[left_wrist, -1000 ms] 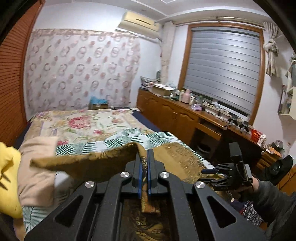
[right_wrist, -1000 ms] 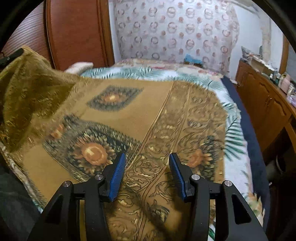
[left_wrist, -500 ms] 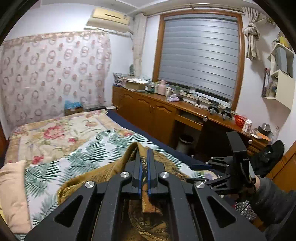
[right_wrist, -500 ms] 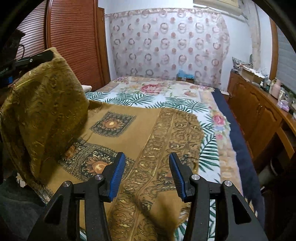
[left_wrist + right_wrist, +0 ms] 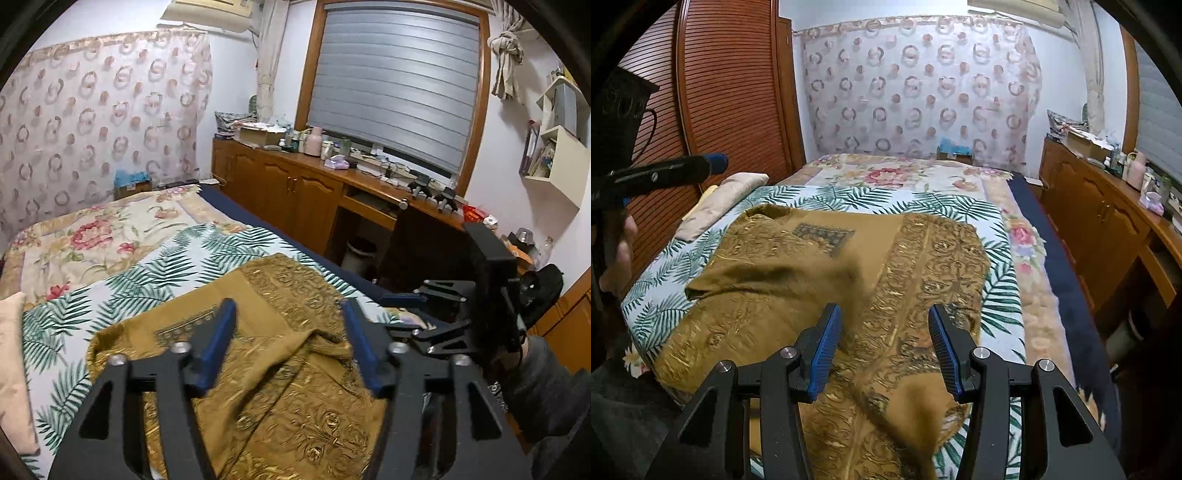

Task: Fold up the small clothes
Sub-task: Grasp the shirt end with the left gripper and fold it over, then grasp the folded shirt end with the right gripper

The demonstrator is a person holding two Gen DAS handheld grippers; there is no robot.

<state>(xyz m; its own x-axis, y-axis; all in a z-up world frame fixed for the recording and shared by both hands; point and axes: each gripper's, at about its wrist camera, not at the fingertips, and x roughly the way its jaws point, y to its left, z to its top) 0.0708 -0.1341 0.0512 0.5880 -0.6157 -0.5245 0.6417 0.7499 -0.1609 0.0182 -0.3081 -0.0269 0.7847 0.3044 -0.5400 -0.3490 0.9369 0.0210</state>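
L gripper (image 5: 291,343): fingers (image 5: 218,345) are opening, gap already wide. Nothing clamped; the ochre patterned cloth (image 5: 280,354) lies loose below and between them, no pad contact visible. A raised ridge of cloth sits directly ahead of the L fingers and runs to their right.

Cloth position: on the bed (image 5: 916,177), over the palm-leaf cover, partly folded. In the right wrist view the left portion is doubled over the rest; the folded layer reaches in from the left and ends just ahead of the R fingers. Long axis as it lies now: approx. near-to-far, along the ornate border band that passes up between the R fingers. Far edge lies flat; the near edge is out of view below the frame.

R gripper (image 5: 882,343): fingers (image 5: 823,343) about half apart, empty, above the cloth, no contact seen. Border band lies straight ahead of them; the cloth's right-hand edge is just right of the R fingers.

Judgement: next fold prob. needs a near corner or the right-hand edge. R gripper is nearer that edge; L gripper is nearer the ridge and the doubled layer. Approach across the long axis, not along it.
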